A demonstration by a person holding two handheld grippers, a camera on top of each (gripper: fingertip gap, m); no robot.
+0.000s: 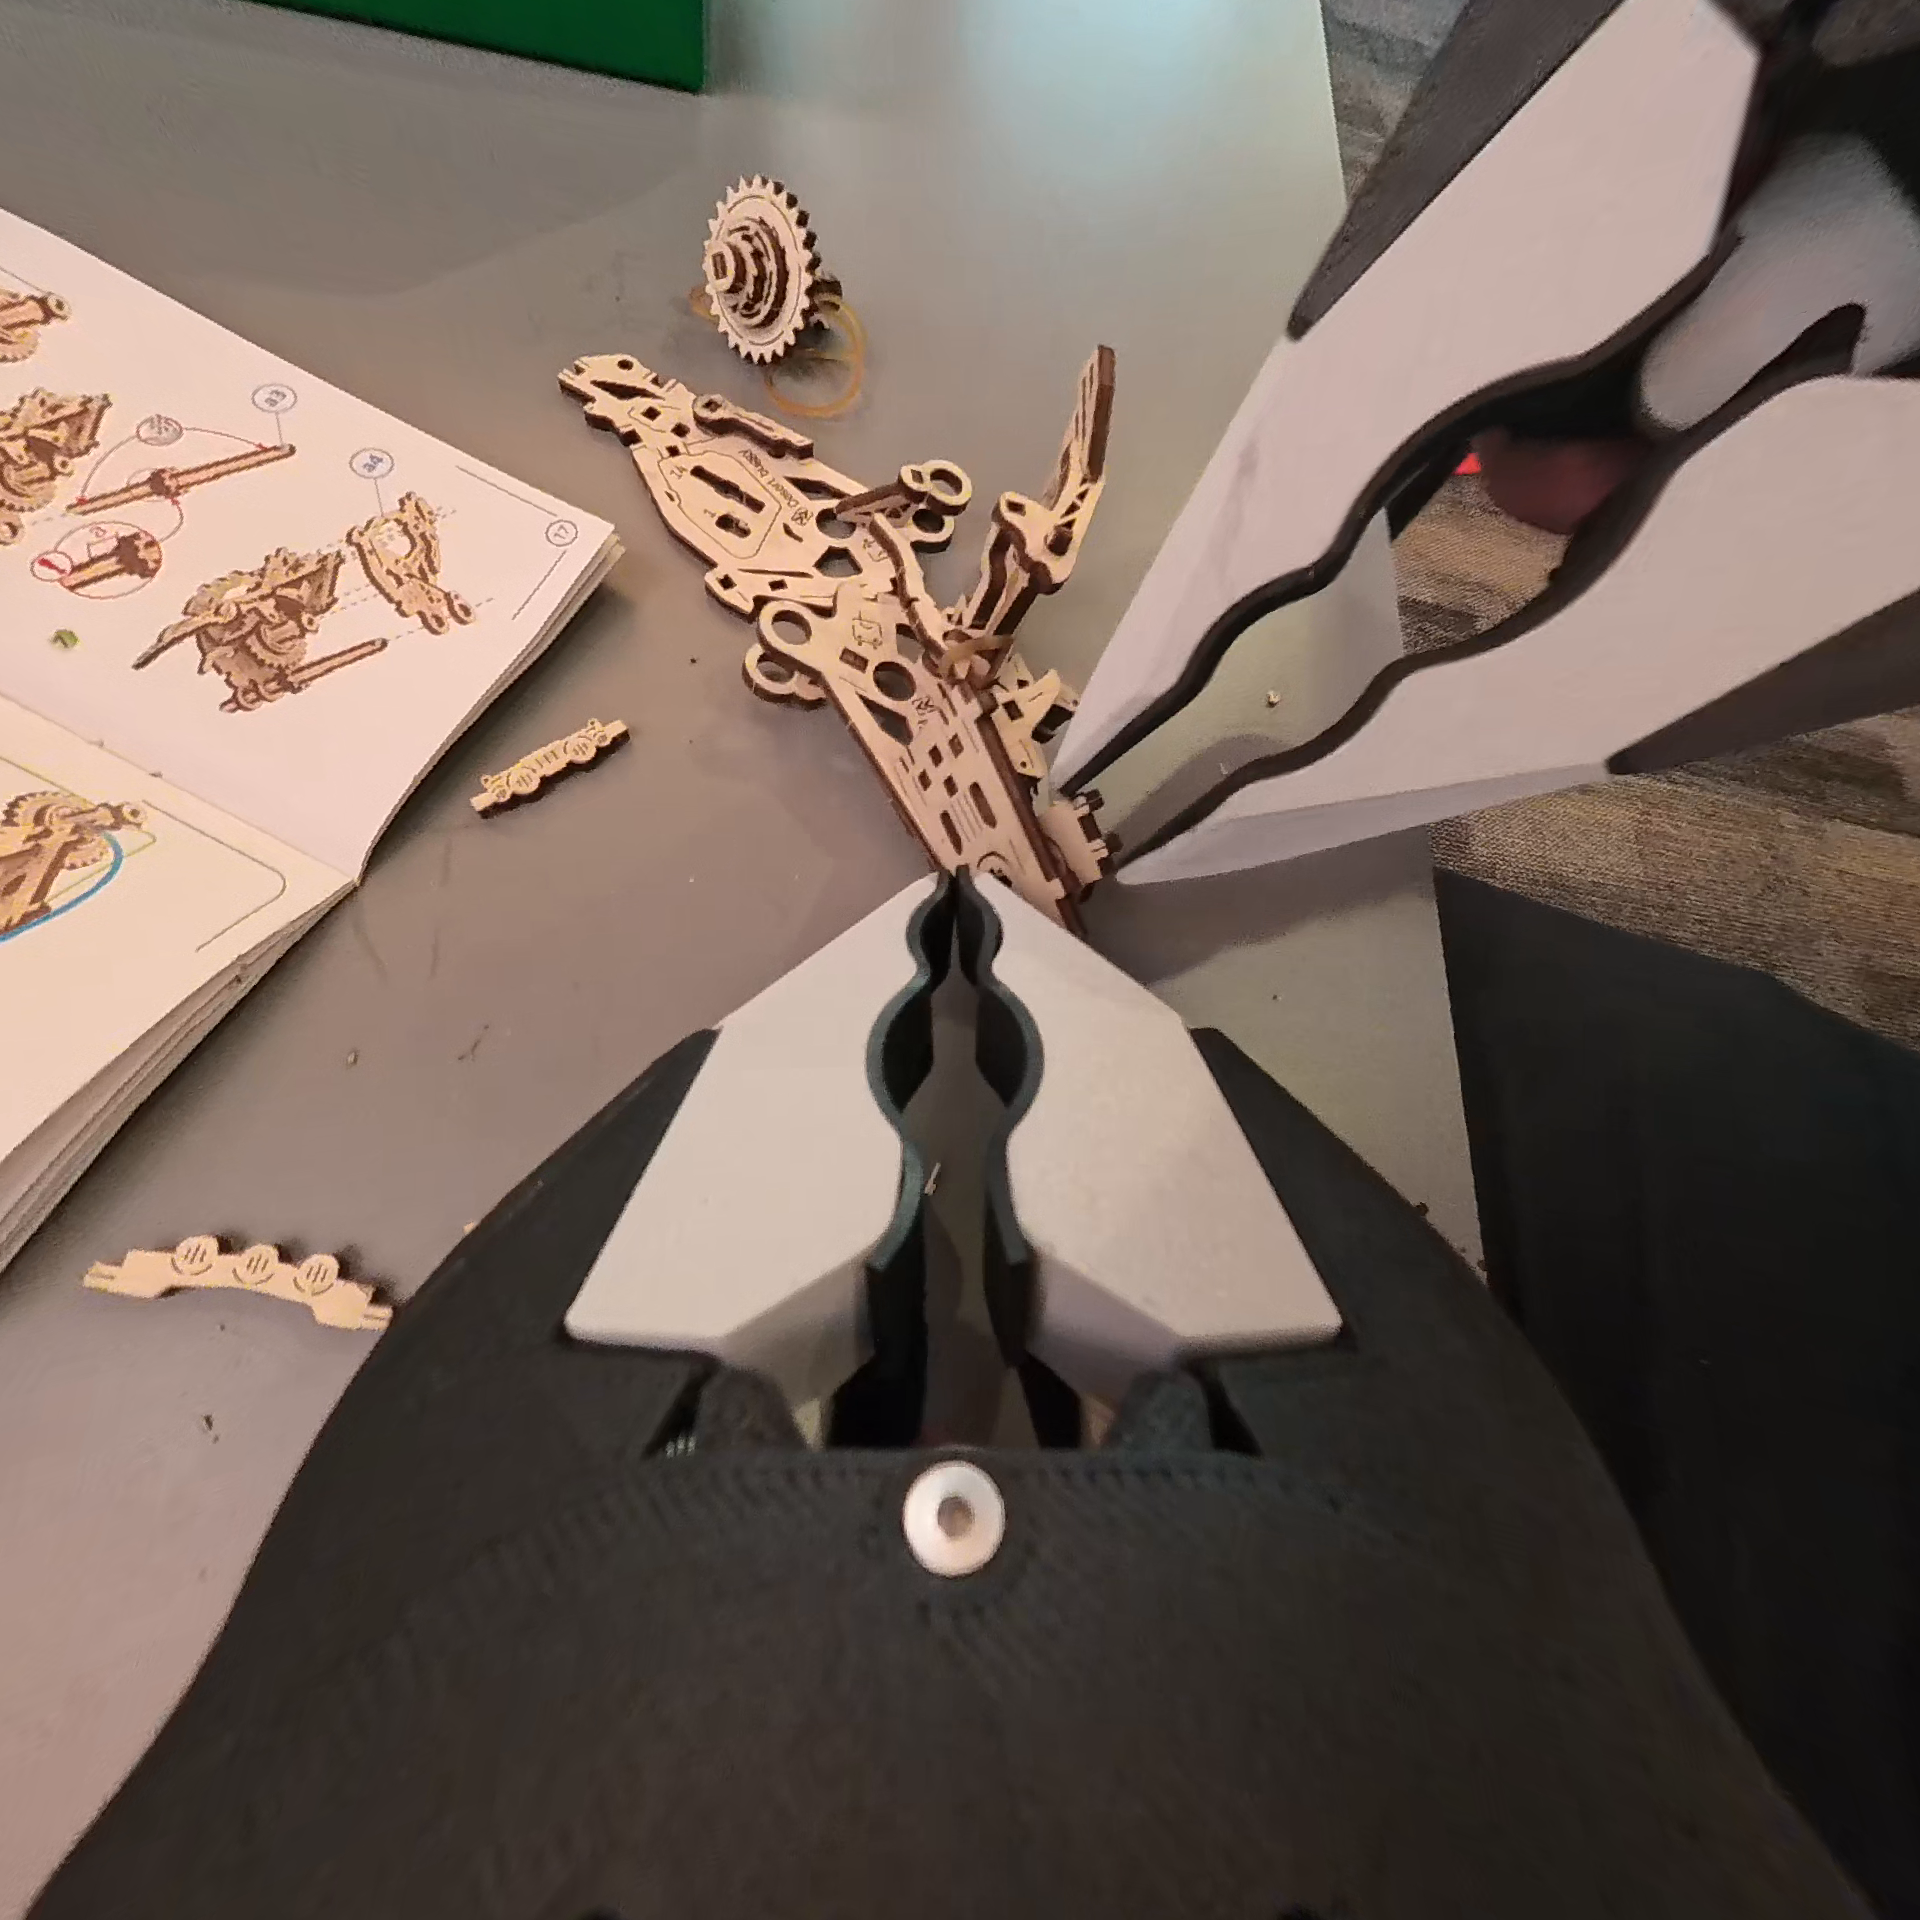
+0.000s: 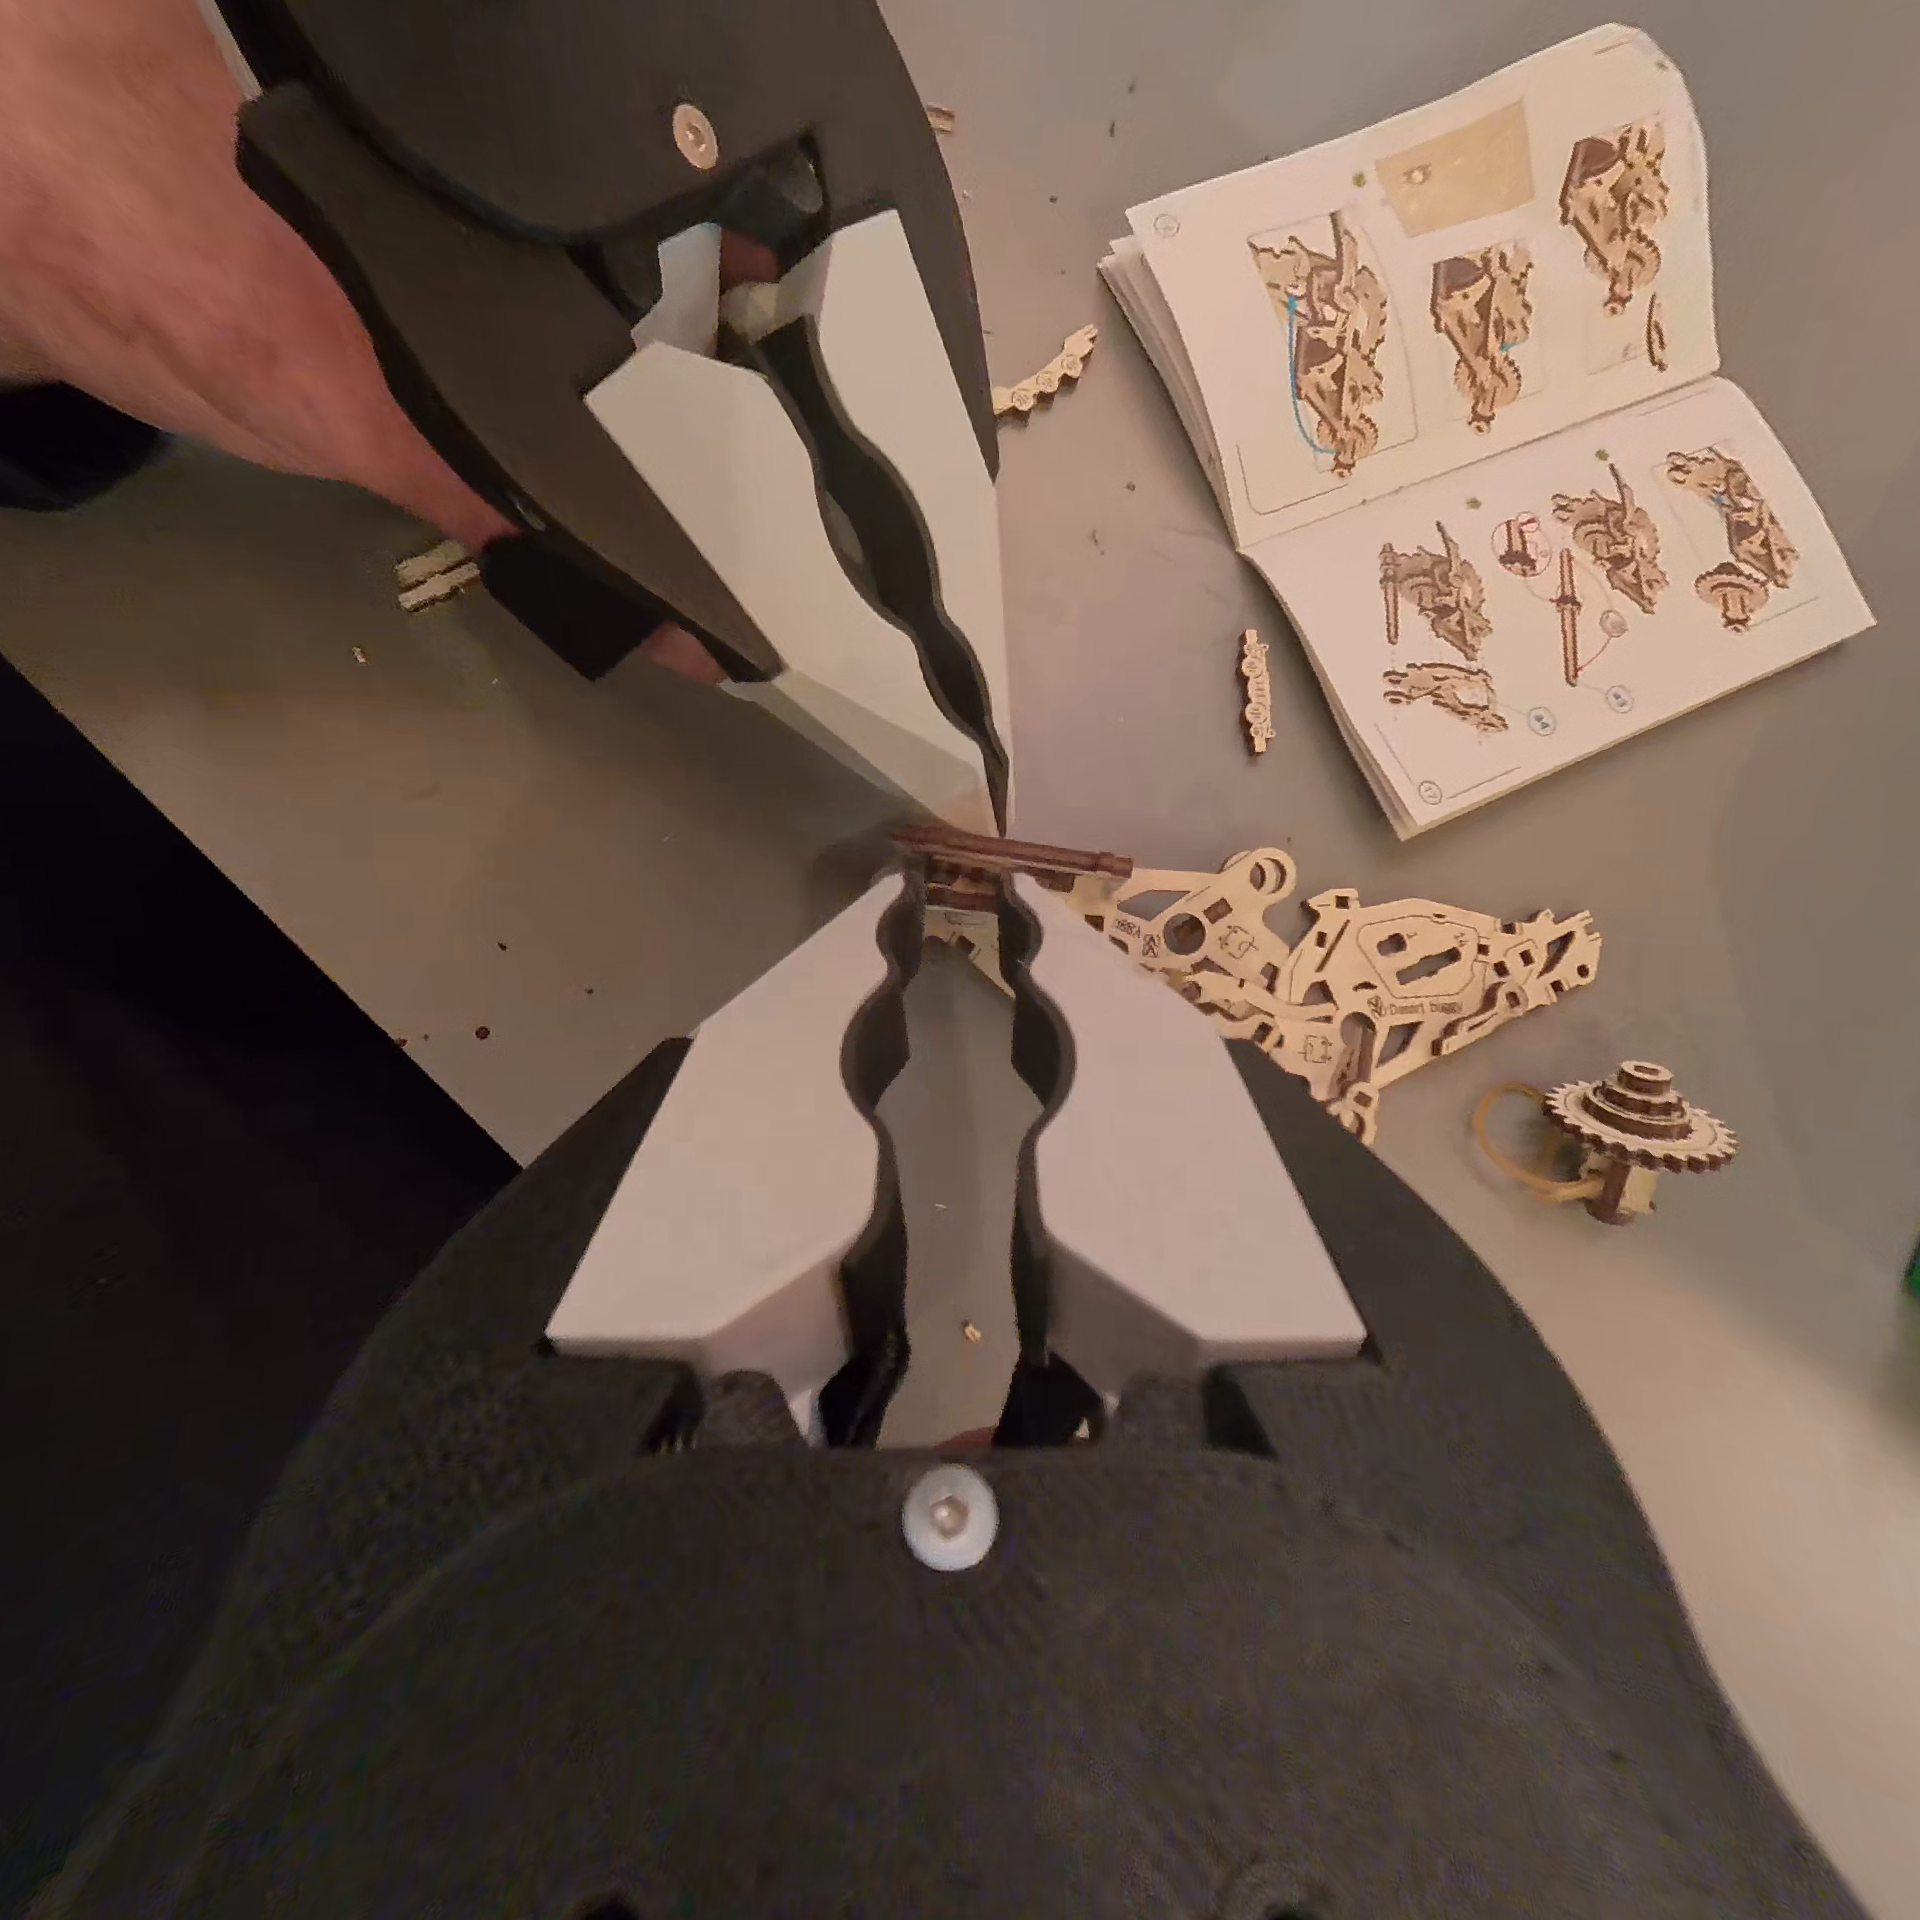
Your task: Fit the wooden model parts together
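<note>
A hobby or office-style workspace, possibly carpeted: a plain grey table carries an open instruction booklet, with loose laser-cut wooden parts and a gear assembly lying beside the booklet.

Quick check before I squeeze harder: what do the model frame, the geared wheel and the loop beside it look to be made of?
Model frame: thin pale plywood by the look, matte, with dark burnt-looking cut edges, so probably laser-cut. Geared wheel: the same wood, stacked layers with browned teeth. Loop beside it: likely a rubber band, a thin tan ring lying limp on the grey table.
</note>
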